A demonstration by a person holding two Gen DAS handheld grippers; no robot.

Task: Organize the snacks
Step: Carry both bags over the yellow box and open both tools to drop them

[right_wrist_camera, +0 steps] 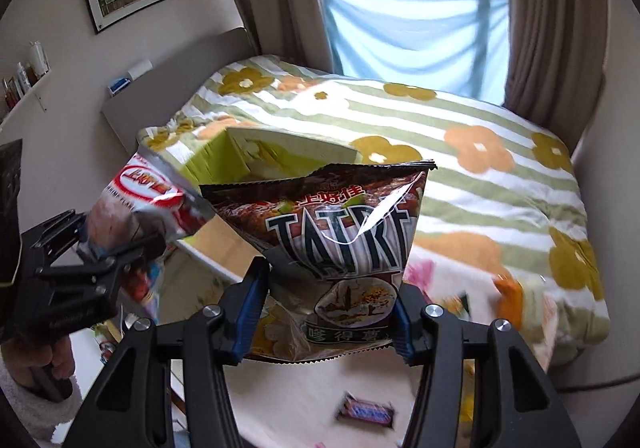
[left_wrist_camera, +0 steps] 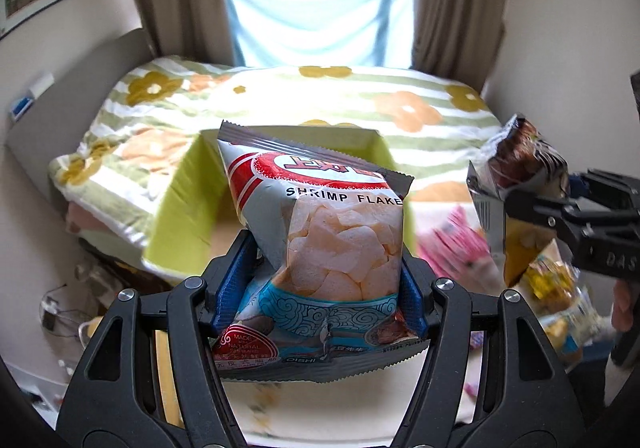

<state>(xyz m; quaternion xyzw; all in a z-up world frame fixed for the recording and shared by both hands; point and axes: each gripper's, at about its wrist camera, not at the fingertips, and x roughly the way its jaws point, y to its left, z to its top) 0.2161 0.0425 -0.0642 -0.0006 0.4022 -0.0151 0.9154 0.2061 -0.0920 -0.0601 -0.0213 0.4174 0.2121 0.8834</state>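
Left gripper (left_wrist_camera: 326, 280) clamping shrimp flakes bag (left_wrist_camera: 320, 232), right gripper (right_wrist_camera: 326, 308) clamping brown chip bag (right_wrist_camera: 340, 232), green box (left_wrist_camera: 180, 207) open beyond

bed (right_wrist_camera: 460, 135) under a striped floral blanket (right_wrist_camera: 500, 183), green open box (right_wrist_camera: 224, 163) on it, loose snack bar (right_wrist_camera: 366, 412) nearer

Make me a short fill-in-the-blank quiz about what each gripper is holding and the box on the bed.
1. The left gripper is shut on a bag labelled SHRIMP ____.
2. The right gripper holds a dark brown snack bag whose top edge is torn ____.
3. The open box beyond both bags has a ____ lining.
4. The blanket carries a pattern of ____.

Missing words: FLAKES; open; green; flowers
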